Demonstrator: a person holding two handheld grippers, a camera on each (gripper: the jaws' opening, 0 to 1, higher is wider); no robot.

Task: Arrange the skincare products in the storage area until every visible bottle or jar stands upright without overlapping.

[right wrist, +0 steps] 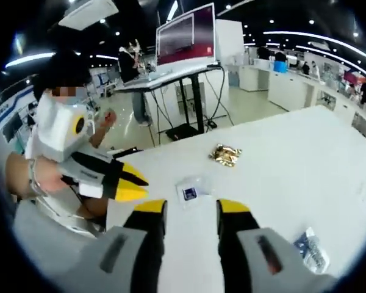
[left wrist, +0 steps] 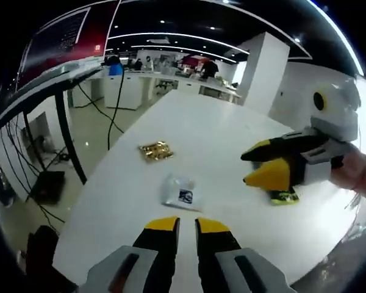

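On the white table (left wrist: 219,122) lie flat packets, with no bottle or jar among them. A crumpled gold sachet (left wrist: 155,151) (right wrist: 226,154) is farthest out. A clear sachet with a blue label (left wrist: 180,192) (right wrist: 189,190) lies just ahead of both grippers. My left gripper (left wrist: 187,226) (right wrist: 141,186) hovers over the table, jaws nearly together and holding nothing. My right gripper (right wrist: 193,207) (left wrist: 247,168) is open and empty. A yellow-and-black packet (left wrist: 285,196) lies under it, and a blue-and-white packet (right wrist: 311,247) lies at its right.
A person (right wrist: 55,122) sits at the table's edge holding the grippers. Past that edge stand a black-legged desk with a monitor (right wrist: 186,36) and hanging cables (left wrist: 113,116). White counters (left wrist: 171,85) and a pillar (left wrist: 265,73) stand farther back.
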